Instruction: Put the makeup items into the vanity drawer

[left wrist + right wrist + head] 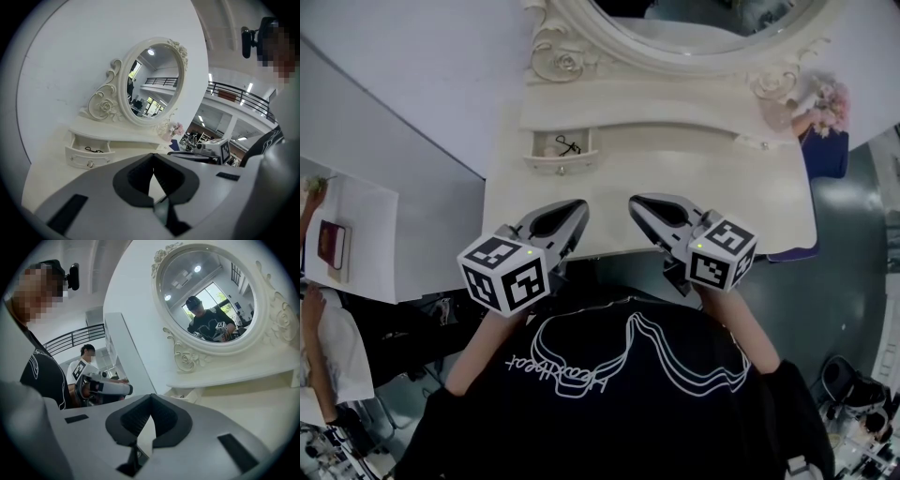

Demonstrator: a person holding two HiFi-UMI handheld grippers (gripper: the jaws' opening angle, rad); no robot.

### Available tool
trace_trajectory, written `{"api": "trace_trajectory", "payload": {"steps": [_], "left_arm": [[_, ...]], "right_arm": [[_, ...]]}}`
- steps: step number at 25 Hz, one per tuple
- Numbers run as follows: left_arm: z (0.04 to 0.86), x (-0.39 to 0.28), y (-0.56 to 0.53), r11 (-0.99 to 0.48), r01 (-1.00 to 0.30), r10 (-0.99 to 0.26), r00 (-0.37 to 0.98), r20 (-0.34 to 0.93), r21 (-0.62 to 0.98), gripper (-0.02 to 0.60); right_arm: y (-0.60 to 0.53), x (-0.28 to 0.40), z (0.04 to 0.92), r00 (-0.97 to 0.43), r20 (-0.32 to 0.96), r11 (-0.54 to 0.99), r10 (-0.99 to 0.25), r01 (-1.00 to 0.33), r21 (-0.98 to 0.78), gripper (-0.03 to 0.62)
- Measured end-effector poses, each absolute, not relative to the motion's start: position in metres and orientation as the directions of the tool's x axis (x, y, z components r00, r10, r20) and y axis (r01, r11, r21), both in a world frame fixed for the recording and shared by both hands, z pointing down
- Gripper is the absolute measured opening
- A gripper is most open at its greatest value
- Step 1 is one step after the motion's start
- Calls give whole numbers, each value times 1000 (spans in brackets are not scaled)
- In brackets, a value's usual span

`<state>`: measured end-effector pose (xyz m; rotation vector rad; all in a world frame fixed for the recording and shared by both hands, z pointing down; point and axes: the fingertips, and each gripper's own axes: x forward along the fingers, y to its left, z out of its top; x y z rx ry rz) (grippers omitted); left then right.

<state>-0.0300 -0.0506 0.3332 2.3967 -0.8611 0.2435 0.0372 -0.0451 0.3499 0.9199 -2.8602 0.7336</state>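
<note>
The white vanity (675, 202) has one small drawer (561, 159) standing open at its left, with a thin black item (567, 145) lying inside. Both grippers hover over the vanity's near edge, tips toward the mirror (694, 28). My left gripper (578, 206) is shut with nothing between its jaws, below and a little right of the drawer. My right gripper (636, 202) is shut and empty too, a short gap from the left one. In the left gripper view the drawer (89, 152) and the black item (95, 150) lie ahead to the left.
Pink flowers (825, 98) stand at the vanity's back right corner, with a blue seat (827, 155) beside them. A white partition wall (412, 66) runs along the left. Beyond it a person's white sleeve (333, 347) and a red book (331, 246) show.
</note>
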Motion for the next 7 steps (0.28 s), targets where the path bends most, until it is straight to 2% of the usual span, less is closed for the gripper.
{"api": "trace_trajectory", "payload": {"steps": [7], "left_arm": [[335,-28,-39,-632,-630,-532,776,338,451,4]], "right_arm": [[-32,35,354,-824,201,718,-529,-561,-412,3]]}}
